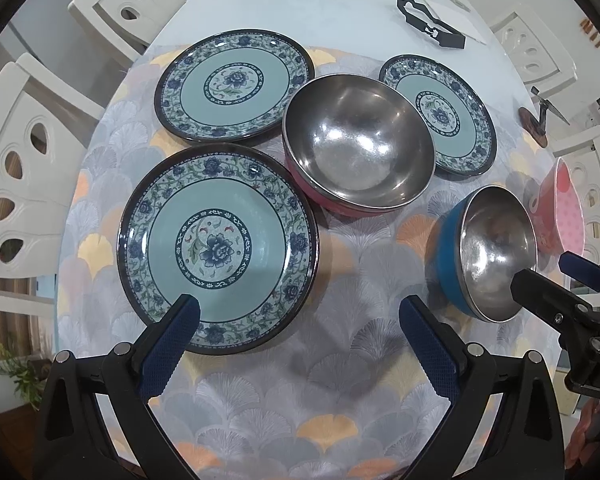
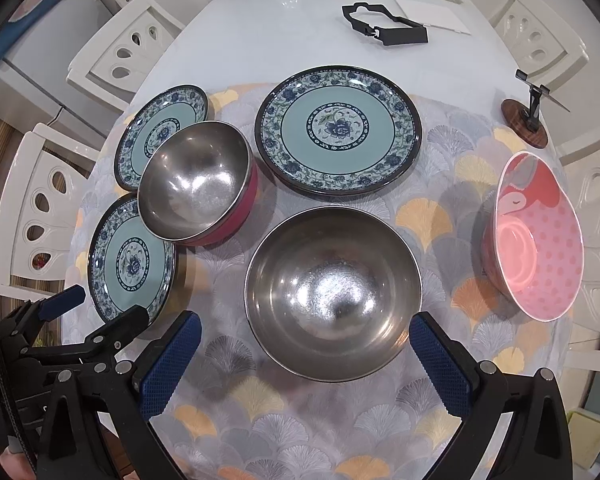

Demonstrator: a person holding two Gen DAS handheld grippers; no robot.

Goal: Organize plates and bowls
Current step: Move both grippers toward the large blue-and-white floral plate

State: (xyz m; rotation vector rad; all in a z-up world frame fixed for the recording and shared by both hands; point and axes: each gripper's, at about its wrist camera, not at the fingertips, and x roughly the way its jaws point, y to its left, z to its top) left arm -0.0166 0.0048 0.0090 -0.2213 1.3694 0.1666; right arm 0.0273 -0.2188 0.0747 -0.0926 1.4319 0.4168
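Three blue floral plates lie on the patterned cloth: a near one (image 1: 218,250) (image 2: 132,260), a far-left one (image 1: 234,86) (image 2: 160,132) and a far-right one (image 1: 440,114) (image 2: 338,128). Between them stands a red-sided steel bowl (image 1: 358,142) (image 2: 198,180). To the right are a blue-sided steel bowl (image 1: 492,252) (image 2: 332,284) and a pink bowl (image 1: 564,208) (image 2: 536,232). My left gripper (image 1: 300,312) (image 2: 108,304) is open, its left finger over the near plate's front rim. The right gripper (image 2: 305,326) (image 1: 552,276) is open, its fingers on either side of the blue-sided bowl's near rim.
The cloth (image 1: 340,380) covers the near part of a white oval table (image 2: 284,28). At the far end lie a black frame (image 2: 384,26) and a white card (image 2: 432,14). A small stand on a wooden disc (image 2: 526,122) sits at the right. White chairs (image 1: 24,168) ring the table.
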